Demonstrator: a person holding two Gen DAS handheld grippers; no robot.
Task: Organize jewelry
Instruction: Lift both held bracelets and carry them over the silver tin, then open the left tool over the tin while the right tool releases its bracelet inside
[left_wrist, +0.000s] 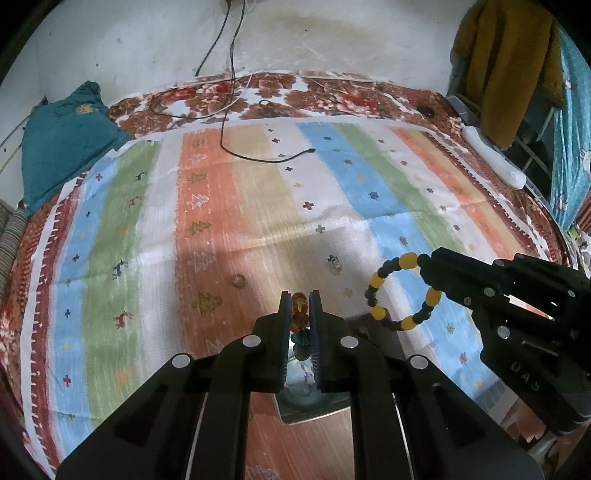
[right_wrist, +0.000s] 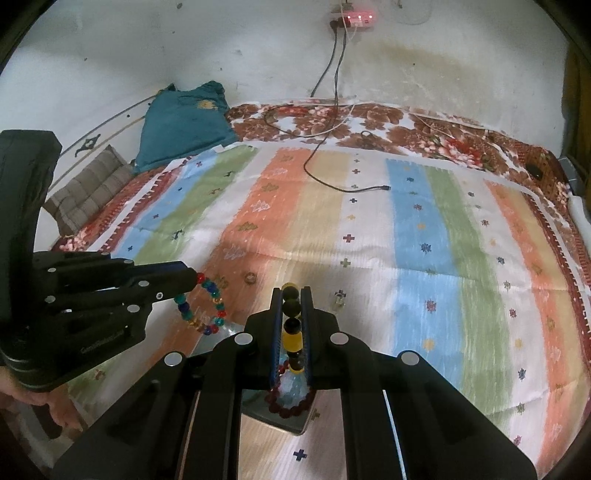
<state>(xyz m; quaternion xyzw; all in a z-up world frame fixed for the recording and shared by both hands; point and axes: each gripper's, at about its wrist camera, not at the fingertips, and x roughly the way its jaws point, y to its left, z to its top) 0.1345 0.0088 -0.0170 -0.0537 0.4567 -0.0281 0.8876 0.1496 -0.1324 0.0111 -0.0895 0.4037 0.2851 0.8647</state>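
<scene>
Underneath everything lies a striped cloth (left_wrist: 258, 206) spread over a floral bedcover (right_wrist: 424, 122). Above it, the left gripper (left_wrist: 300, 295) pinches a multicoloured bead bracelet (right_wrist: 207, 310) held in the air, while the right gripper (right_wrist: 291, 291) clamps a yellow-and-black bead bracelet (left_wrist: 399, 291) — both loops dangle over a dark tray (right_wrist: 291, 421) holding a dark red bracelet (right_wrist: 291, 400). Two small rings (left_wrist: 239, 280) (left_wrist: 334, 264) rest on the cloth — well apart.

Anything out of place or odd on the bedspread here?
A loose black charging cable trails from the wall across the striped bedspread. A ring and another small piece lie scattered.
</scene>
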